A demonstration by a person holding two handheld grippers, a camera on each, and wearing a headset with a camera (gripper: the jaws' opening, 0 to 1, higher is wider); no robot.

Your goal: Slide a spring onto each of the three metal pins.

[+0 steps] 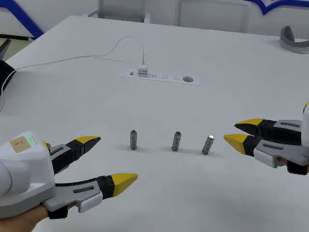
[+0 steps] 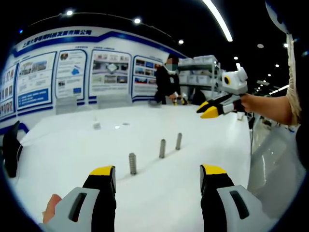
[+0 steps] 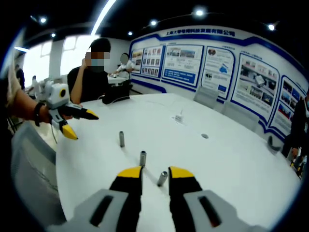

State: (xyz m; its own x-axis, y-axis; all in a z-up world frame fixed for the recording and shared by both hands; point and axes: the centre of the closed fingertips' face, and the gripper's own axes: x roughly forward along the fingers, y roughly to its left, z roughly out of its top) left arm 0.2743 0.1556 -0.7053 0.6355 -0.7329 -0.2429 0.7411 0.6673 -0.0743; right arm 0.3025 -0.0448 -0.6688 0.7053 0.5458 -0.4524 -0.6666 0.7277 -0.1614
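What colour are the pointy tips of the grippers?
Yellow, with black behind them. The head view shows it best, on the left gripper.

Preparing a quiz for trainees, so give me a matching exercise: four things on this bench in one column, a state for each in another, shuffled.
Things:
1 left tongs
2 right-hand spring
3 left-hand spring
4 power strip

States:
A has a white charger plugged in
B leaning
C spread wide, holding nothing
D standing upright

Pairs: 1-C, 2-B, 3-D, 4-A
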